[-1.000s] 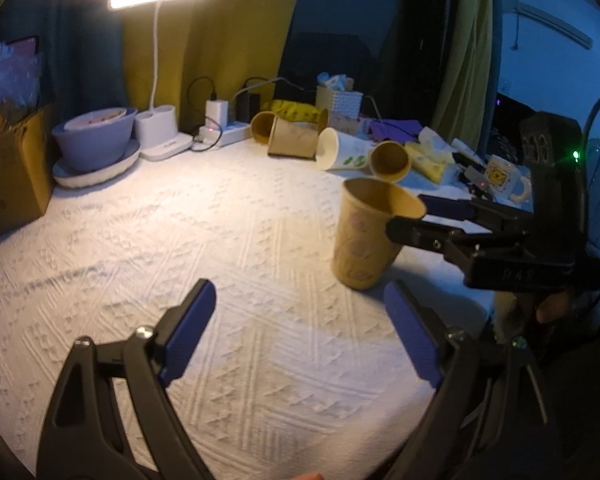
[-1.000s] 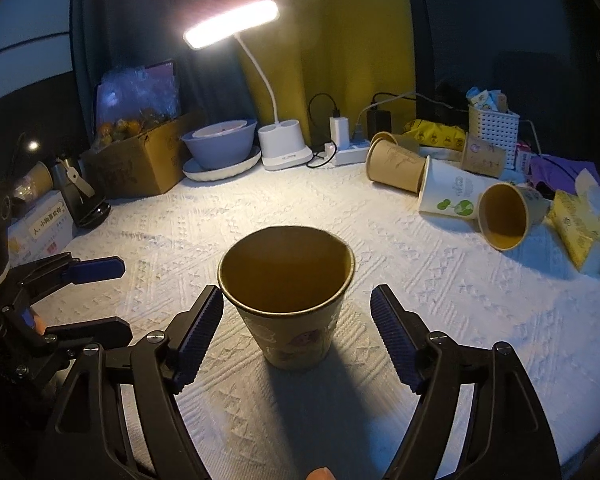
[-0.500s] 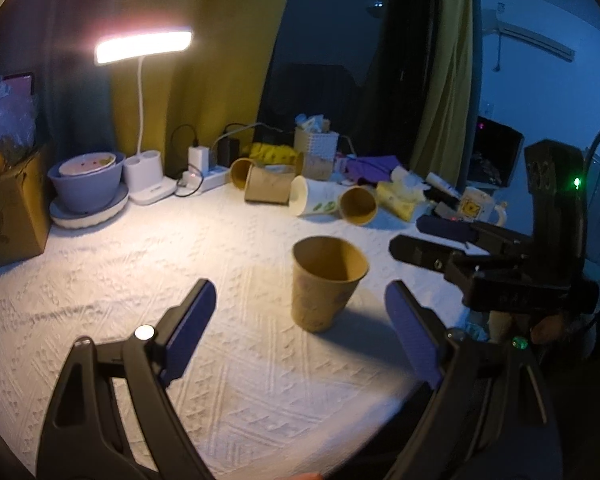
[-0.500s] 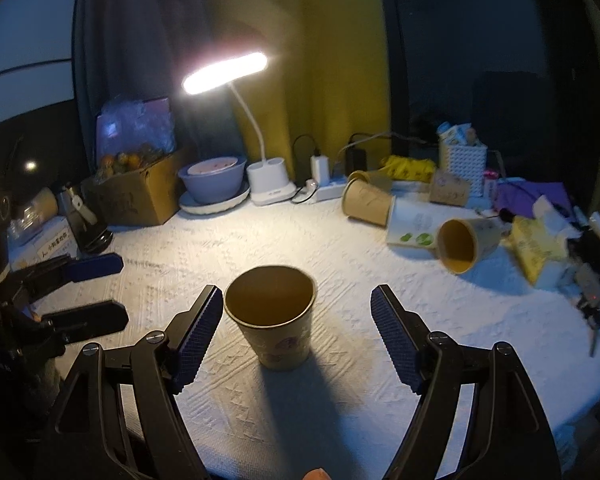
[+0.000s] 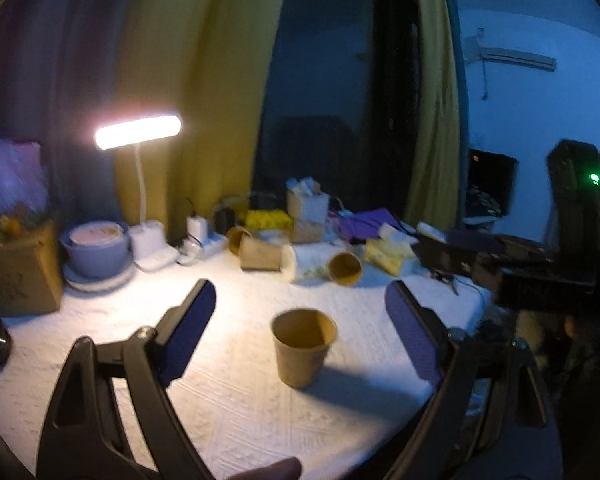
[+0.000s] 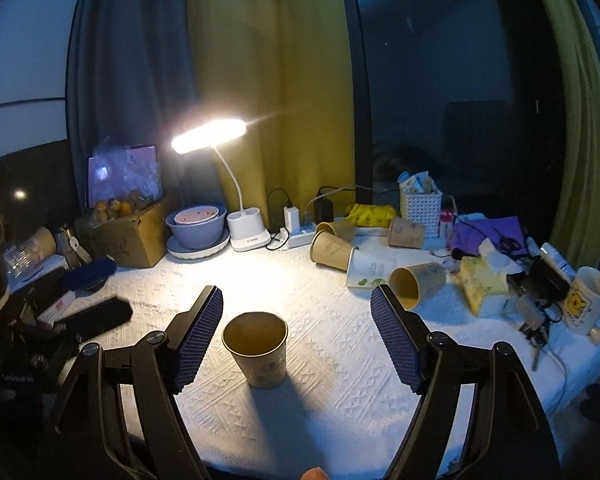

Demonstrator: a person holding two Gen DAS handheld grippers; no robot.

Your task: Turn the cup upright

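A brown paper cup [image 5: 303, 346] stands upright, mouth up, on the white tablecloth [image 5: 236, 400]; it also shows in the right wrist view [image 6: 256, 348]. My left gripper [image 5: 300, 334] is open and empty, held back and above the cup. My right gripper [image 6: 296, 336] is open and empty, also back from the cup, which sits nearer its left finger. The right gripper's body shows at the right of the left wrist view [image 5: 540, 276]; the left gripper's dark body shows at the left of the right wrist view [image 6: 88, 316].
Several paper cups [image 6: 416, 284] lie on their sides at the back of the table. A lit desk lamp [image 6: 208, 136], a purple bowl [image 6: 196, 226], a cardboard box [image 6: 124, 236], a white basket [image 6: 420, 208], a tissue pack [image 6: 480, 284] and a mug [image 6: 588, 304] line the back and right edge.
Both grippers have pulled back and up from the upright cup, which now looks smaller and farther away. The cup has stayed standing in place.
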